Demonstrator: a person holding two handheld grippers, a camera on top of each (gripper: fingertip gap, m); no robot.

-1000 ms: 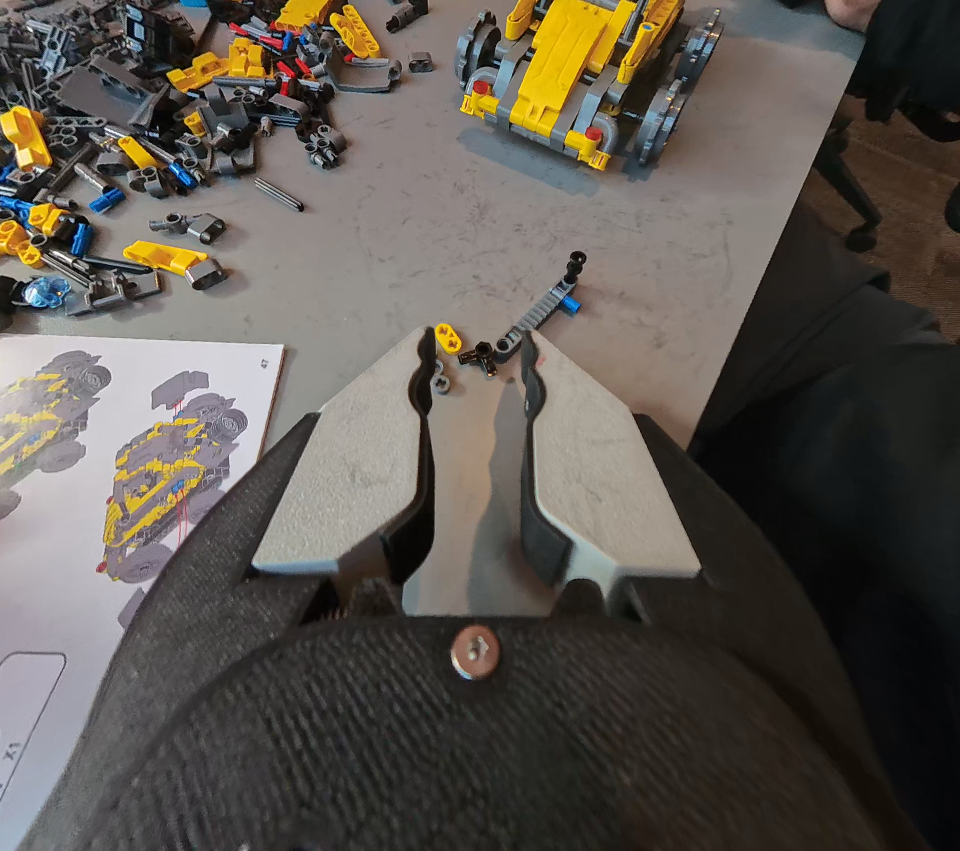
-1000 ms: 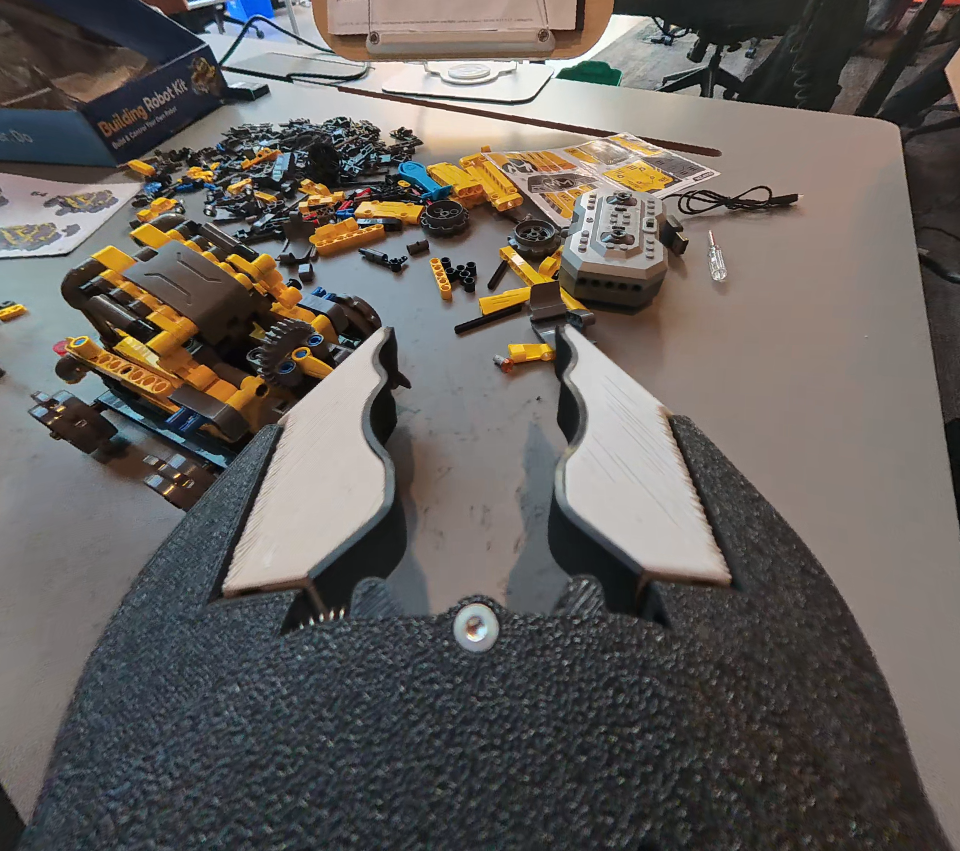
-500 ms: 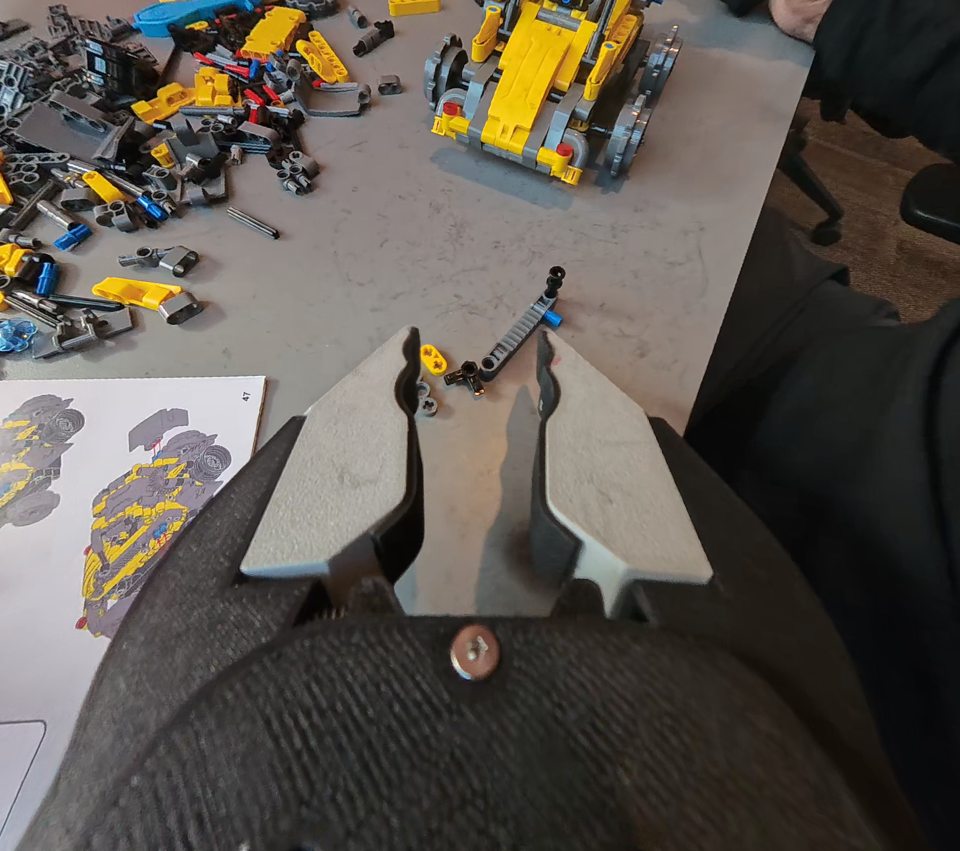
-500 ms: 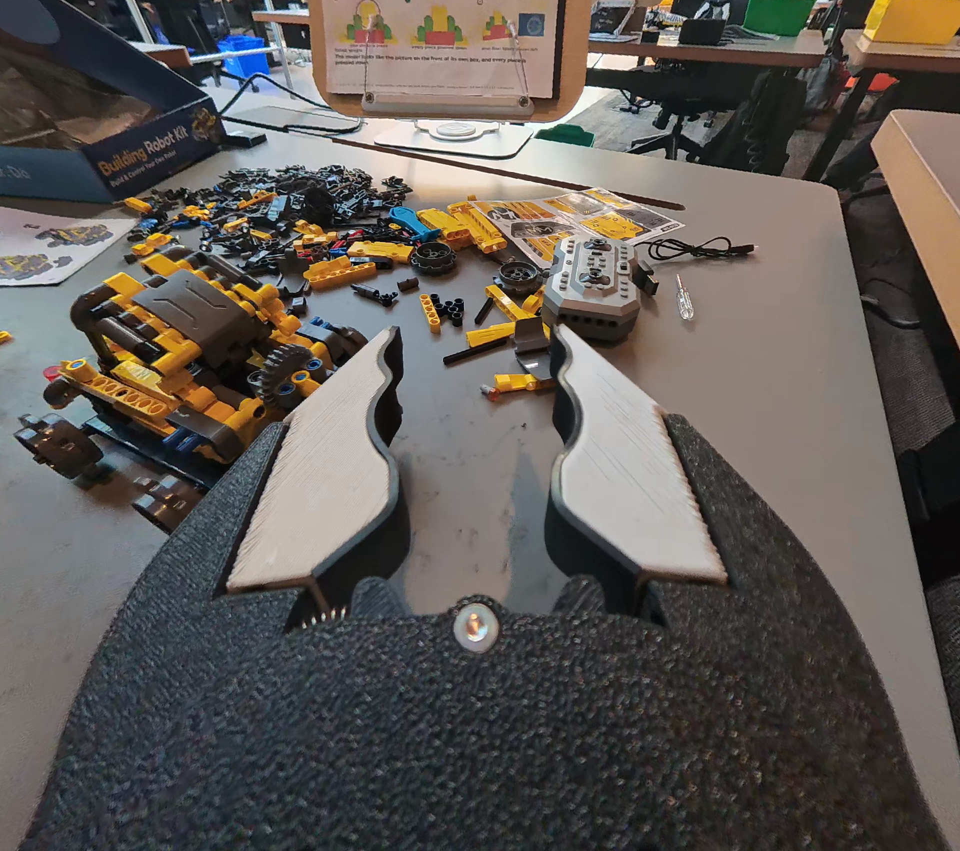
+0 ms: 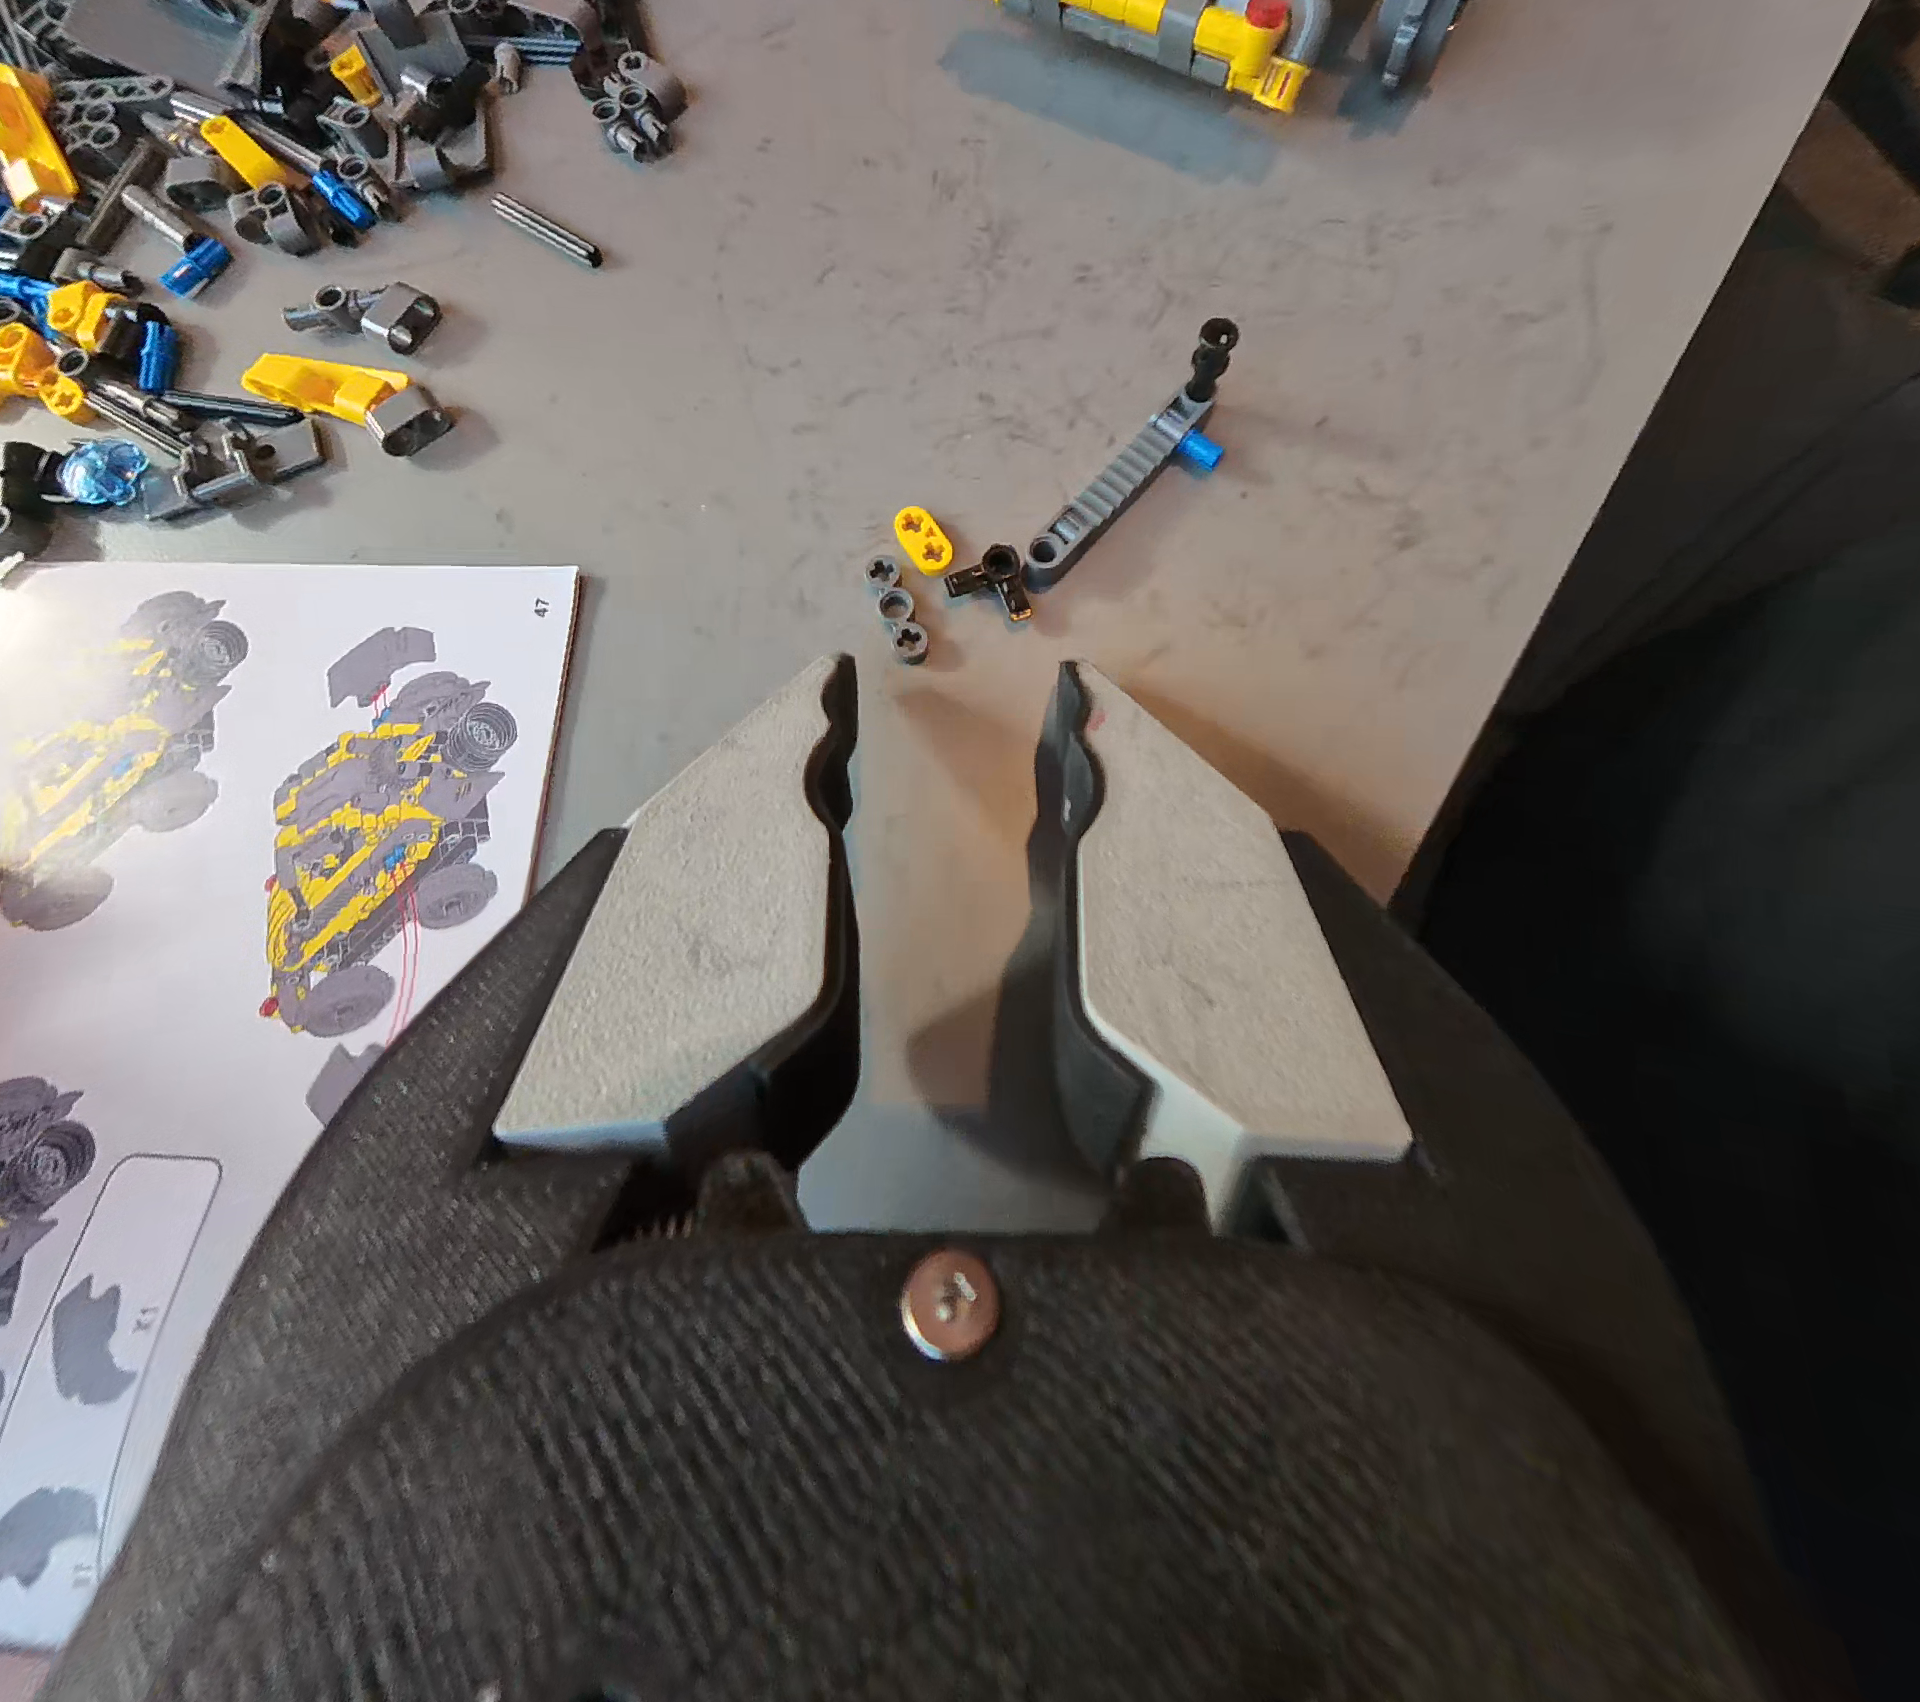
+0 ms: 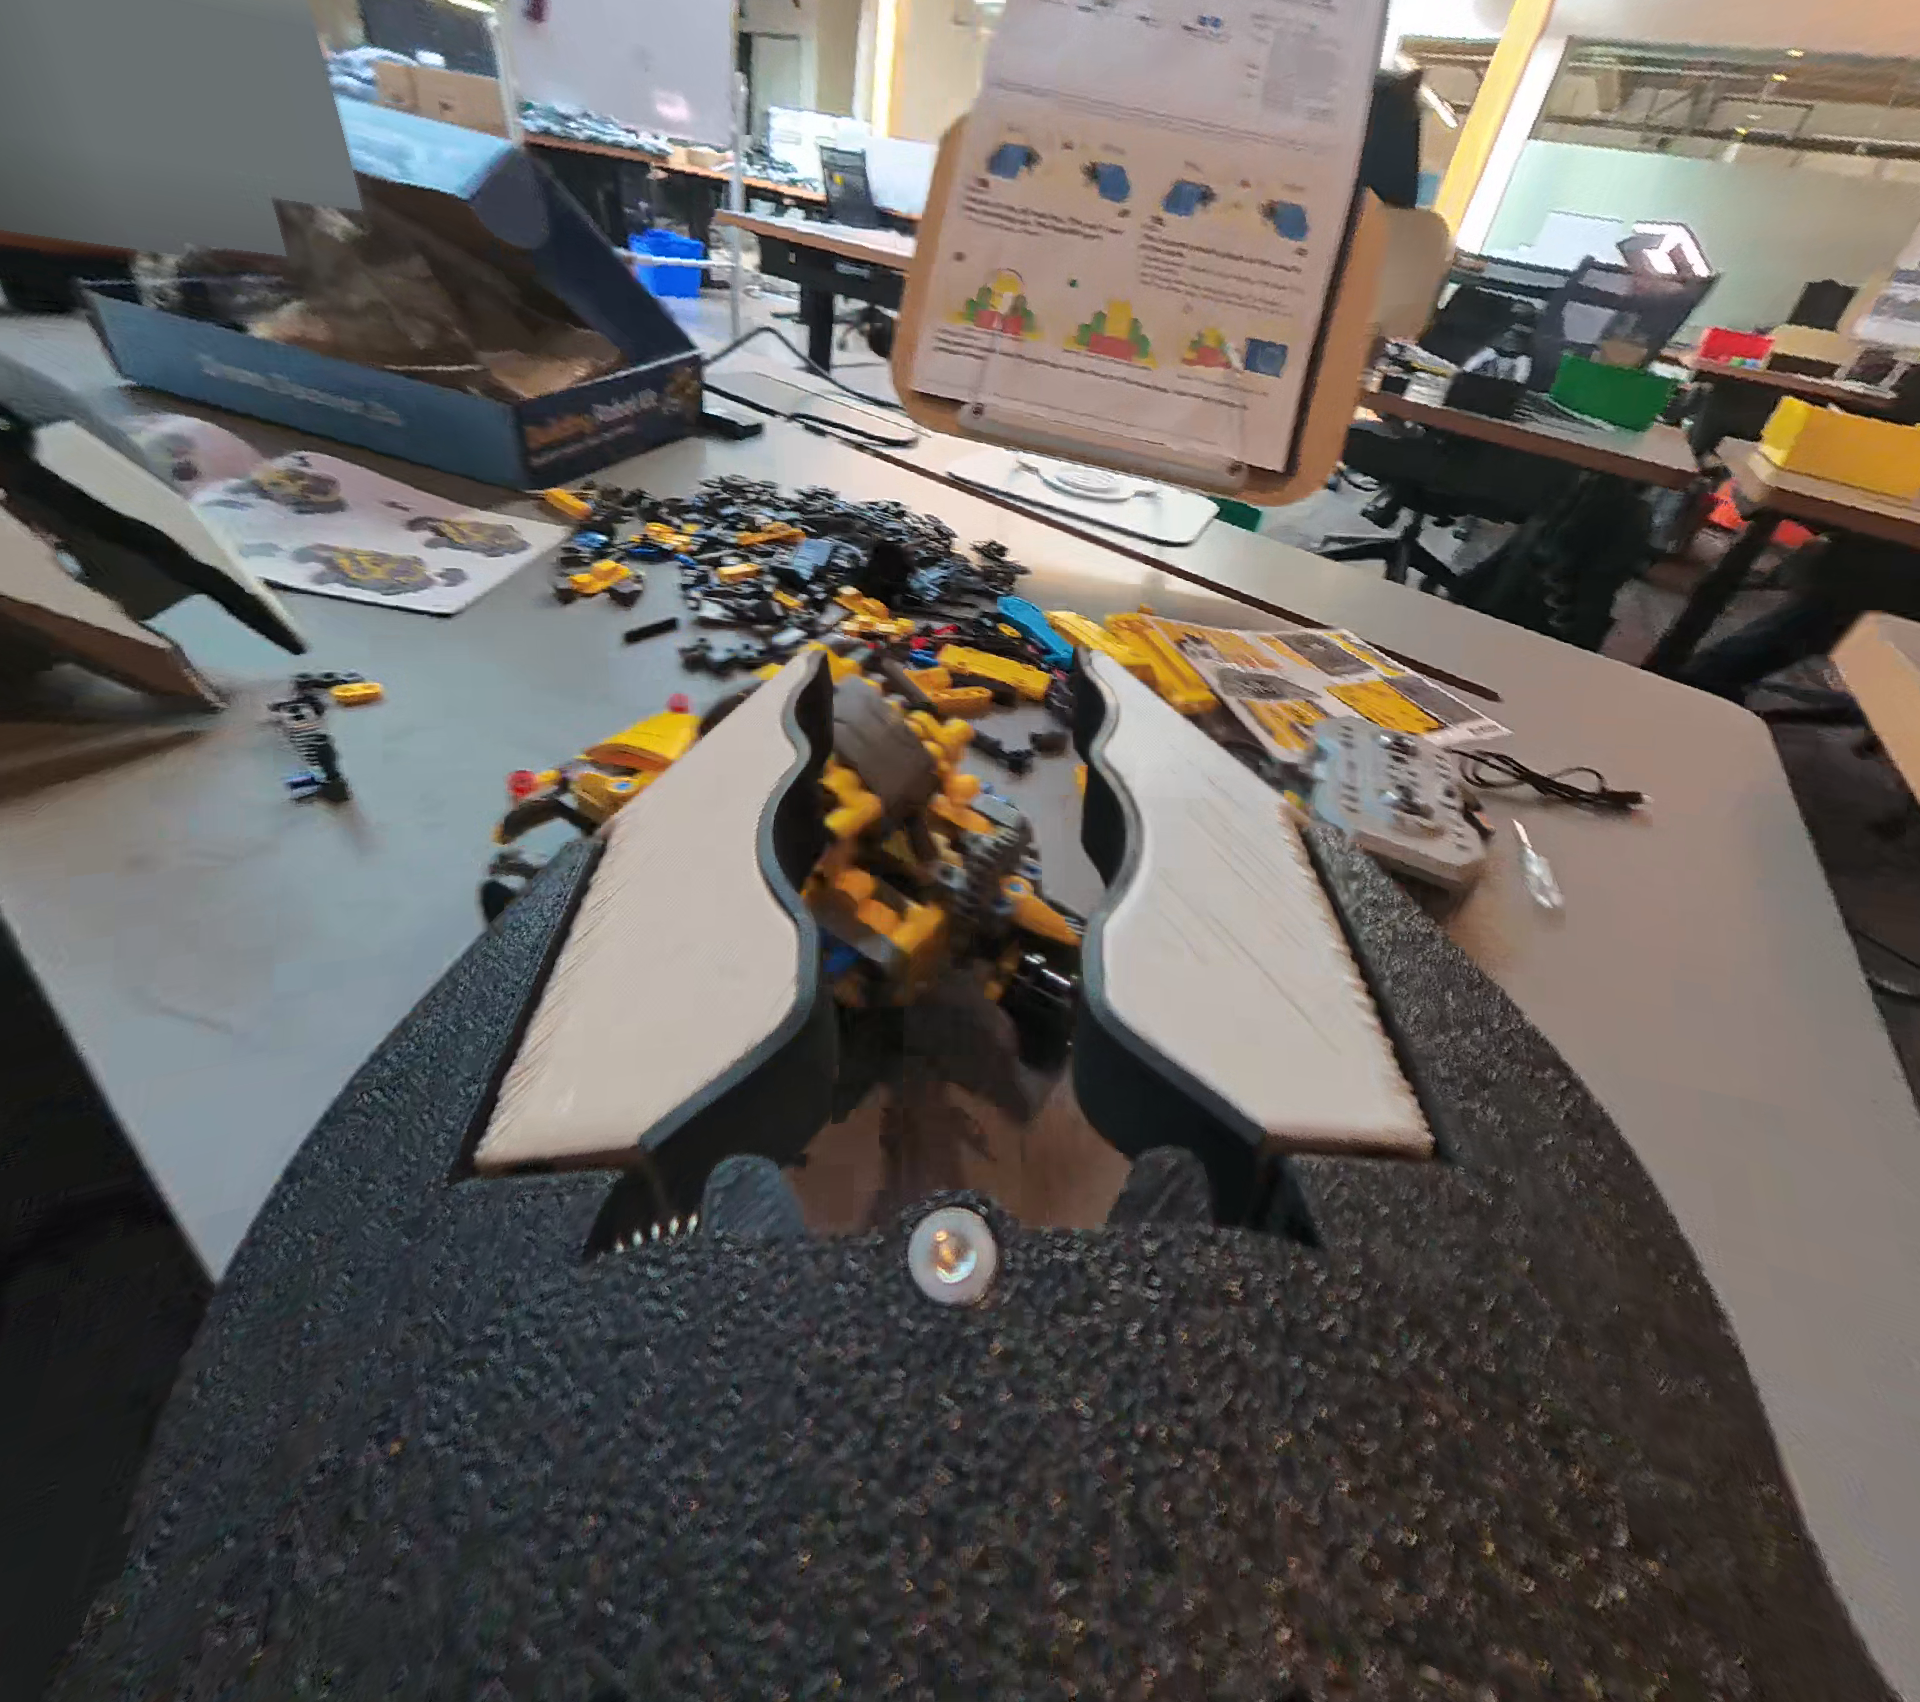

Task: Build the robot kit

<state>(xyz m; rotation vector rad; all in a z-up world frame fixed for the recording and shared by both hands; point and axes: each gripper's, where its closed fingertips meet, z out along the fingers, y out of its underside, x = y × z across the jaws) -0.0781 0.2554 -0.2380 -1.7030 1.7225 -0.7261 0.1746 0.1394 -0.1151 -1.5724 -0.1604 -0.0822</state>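
Left tongs (image 5: pixel 956 676): I have them spread, empty, backed off near the grey link (image 5: pixel 896 610).
Right tongs (image 6: pixel 951 696): spread, empty, now swung over the yellow vehicle (image 6: pixel 894 831).

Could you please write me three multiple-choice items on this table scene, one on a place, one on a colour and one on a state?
1. Where does the instruction booklet lie, seen from the left wrist view?
A. left of the left gripper
B. under the vehicle model
C. off the table

2. What colour is the two-hole link beside the black connector?
A. red
B. yellow
C. green

3. How does the left gripper stand?
A. shut on a beam
B. shut and empty
C. open and empty

Answers: 1 A, the page lies flat at the left. 2 B, it is plainly yellow. 3 C, bare table shows between its fingers.
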